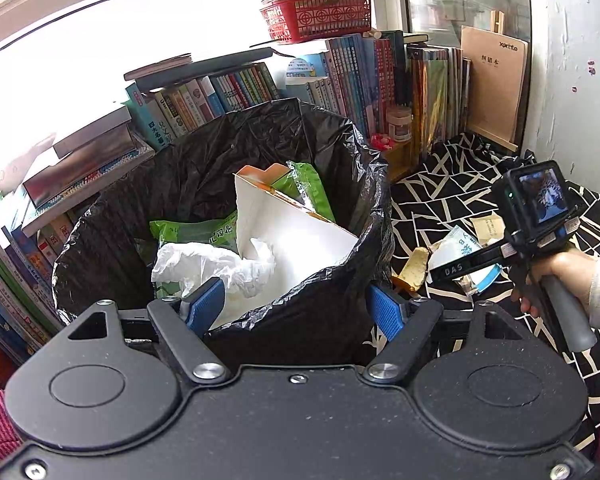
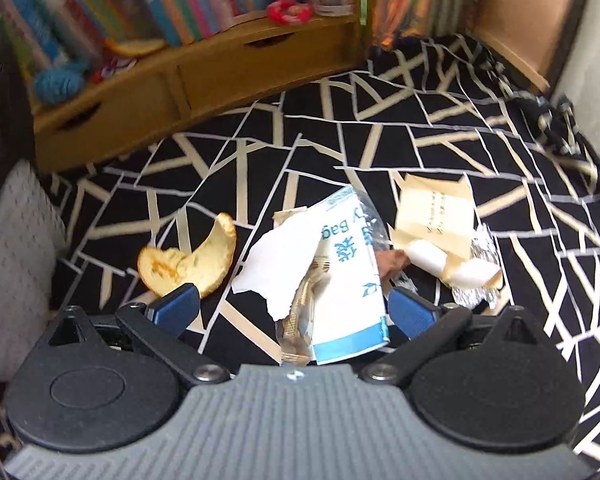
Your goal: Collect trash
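The trash we are collecting lies in two places. On the black cloth with pale crossing lines [image 2: 440, 128] that covers the surface, we see a white plastic bag with blue print [image 2: 350, 276], a torn scrap of white paper [image 2: 272, 256] lapping over its left side, a curved yellow piece of fruit peel [image 2: 192, 260] to the left, and to the right a tan paper wrapper [image 2: 434, 210] with white pieces and crinkled foil [image 2: 476, 292] at its lower edge.

Our right gripper [image 2: 294, 304] hovers low over the printed bag, its blue-padded jaws spread wide to either side of the bag and closed on nothing. In the left wrist view a hand [image 1: 560, 276] holds that tool by its grey handle, above the same litter.

The rest of the trash sits in the black bin liner [image 1: 228, 208]: a green snack packet [image 1: 196, 232], an opened white carton with orange edges [image 1: 288, 232] and a crumpled white plastic bag [image 1: 212, 268]. Our left gripper [image 1: 296, 308] is at the liner's near rim, jaws released, one pad inside the rim beside the crumpled plastic and one outside it.

Behind stand rows of books [image 1: 340, 72], a red basket [image 1: 320, 16] on top of them, and a wooden drawer unit [image 2: 196, 80].
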### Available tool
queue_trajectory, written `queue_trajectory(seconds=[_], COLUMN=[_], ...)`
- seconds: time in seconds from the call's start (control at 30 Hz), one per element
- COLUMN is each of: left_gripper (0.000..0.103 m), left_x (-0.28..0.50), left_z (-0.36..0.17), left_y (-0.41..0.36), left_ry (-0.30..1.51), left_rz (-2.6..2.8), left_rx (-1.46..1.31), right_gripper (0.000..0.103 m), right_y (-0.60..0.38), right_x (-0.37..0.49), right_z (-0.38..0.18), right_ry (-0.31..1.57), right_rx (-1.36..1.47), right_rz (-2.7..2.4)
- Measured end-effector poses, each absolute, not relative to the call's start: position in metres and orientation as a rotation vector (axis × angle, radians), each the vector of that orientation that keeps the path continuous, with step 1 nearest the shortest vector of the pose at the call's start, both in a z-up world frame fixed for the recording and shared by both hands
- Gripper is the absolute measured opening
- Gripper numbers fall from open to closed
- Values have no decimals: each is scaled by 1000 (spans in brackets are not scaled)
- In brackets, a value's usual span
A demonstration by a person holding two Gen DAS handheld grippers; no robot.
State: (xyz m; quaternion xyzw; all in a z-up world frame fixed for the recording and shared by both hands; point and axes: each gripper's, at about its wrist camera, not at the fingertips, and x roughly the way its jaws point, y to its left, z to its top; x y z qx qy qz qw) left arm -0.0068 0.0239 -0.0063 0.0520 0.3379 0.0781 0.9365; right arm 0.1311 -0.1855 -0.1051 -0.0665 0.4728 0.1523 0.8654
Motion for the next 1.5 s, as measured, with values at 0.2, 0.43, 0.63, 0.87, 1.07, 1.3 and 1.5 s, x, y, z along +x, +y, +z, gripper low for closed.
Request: queue_trajectory(seconds=[0.2, 0.43, 0.63, 0.87, 1.07, 1.3, 1.5], left_gripper=[76, 76, 76, 76, 76, 76, 76], left_x=[-6, -6, -6, -6, -6, -5, -5], left_z=[-7, -7, -7, -7, -8, -10, -10], left_y=[24, 23, 24, 24, 24, 26, 26], left_ry=[691, 691, 693, 693, 693, 693, 694], left_rz=[160, 160, 160, 160, 160, 159, 160], left_rx=[108, 107, 106, 107, 108, 110, 112], right_gripper=[103, 103, 103, 103, 102, 98, 98], right_y=[-167, -169, -174, -170, -153, -137, -133], right_x=[124, 124, 119, 119, 104, 109, 117], right_z=[-132, -145, -149, -148, -138, -135, -144], right_ry=[999, 1005, 954, 956, 824, 731, 758], right_rx=[-265, -245, -189, -215, -368, -534, -563], right_rz=[347, 327, 328, 314, 274, 300, 348])
